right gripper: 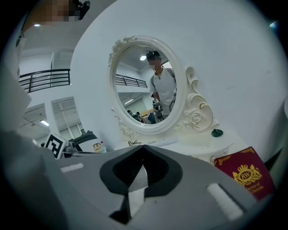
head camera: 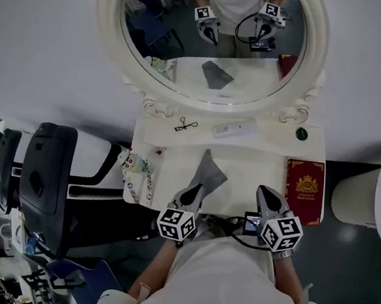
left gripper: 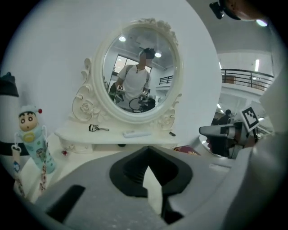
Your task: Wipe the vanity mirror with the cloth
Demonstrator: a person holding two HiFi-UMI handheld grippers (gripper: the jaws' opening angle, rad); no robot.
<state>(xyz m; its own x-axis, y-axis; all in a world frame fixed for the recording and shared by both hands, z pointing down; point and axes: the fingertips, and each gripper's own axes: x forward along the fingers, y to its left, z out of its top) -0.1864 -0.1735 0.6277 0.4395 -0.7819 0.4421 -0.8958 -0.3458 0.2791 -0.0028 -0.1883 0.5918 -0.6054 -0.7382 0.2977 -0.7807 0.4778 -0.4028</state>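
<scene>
Cloth is low over the table, its near end running right into the left gripper, which is clamped shut and looks to be pinching it. The right gripper is closed too, on nothing. Nothing's touching the mirror, and the glass gives 0 clue whether it's been wiped, so this fits the cloth heading up or coming back.

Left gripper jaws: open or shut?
Shut. In the left gripper view the left gripper has its jaws meeting at the tips, nothing between them; the grey cloth shows beyond it in the head view.
</scene>
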